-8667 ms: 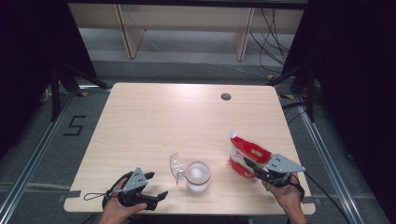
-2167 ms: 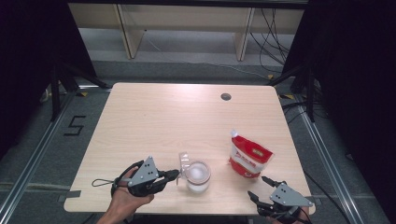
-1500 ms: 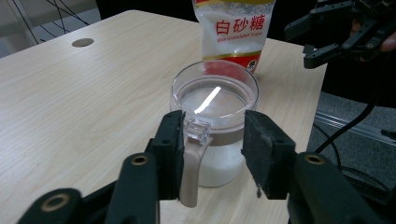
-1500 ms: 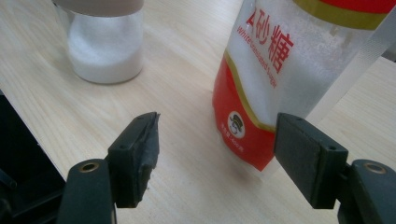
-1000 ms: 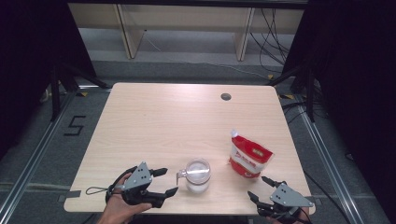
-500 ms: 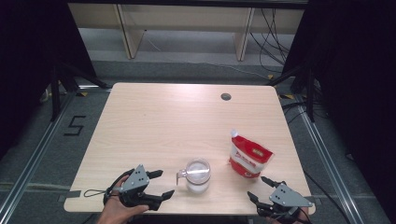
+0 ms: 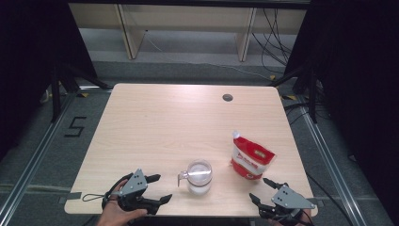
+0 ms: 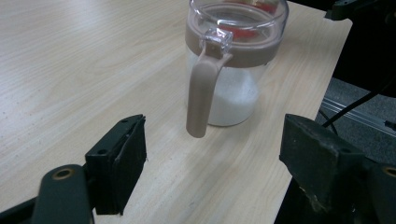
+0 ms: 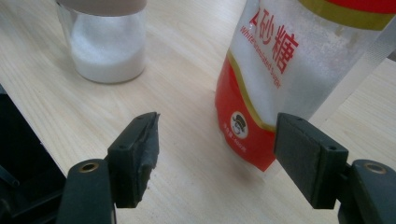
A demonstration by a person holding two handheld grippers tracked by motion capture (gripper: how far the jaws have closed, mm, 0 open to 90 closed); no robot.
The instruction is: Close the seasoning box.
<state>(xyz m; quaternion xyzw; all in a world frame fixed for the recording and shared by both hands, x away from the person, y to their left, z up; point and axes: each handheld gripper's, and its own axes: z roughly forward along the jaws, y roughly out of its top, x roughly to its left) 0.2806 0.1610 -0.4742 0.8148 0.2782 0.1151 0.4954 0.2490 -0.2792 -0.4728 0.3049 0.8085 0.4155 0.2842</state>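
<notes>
Left claw [image 7: 157, 188] gapes empty near the lidded jar [image 7: 199, 177]; right claw [image 7: 261, 189] open beside the pouch [image 7: 251, 160].

1. A pale wooden table [image 7: 155, 127] stands on grey floor [image 7: 188, 70].
2. Black curtains [image 7: 28, 56] hang at both sides.
3. A light wooden shelf [image 7: 188, 19] sits beyond the far edge.
4. Cables [image 7: 277, 28] trail down at the far right.

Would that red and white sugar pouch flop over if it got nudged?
Probably. The sugar pouch is soft film, standing upright on a narrow base, so a push could tip it. Its glossy surface looks slippery, and it would likely dent when squeezed.
</notes>
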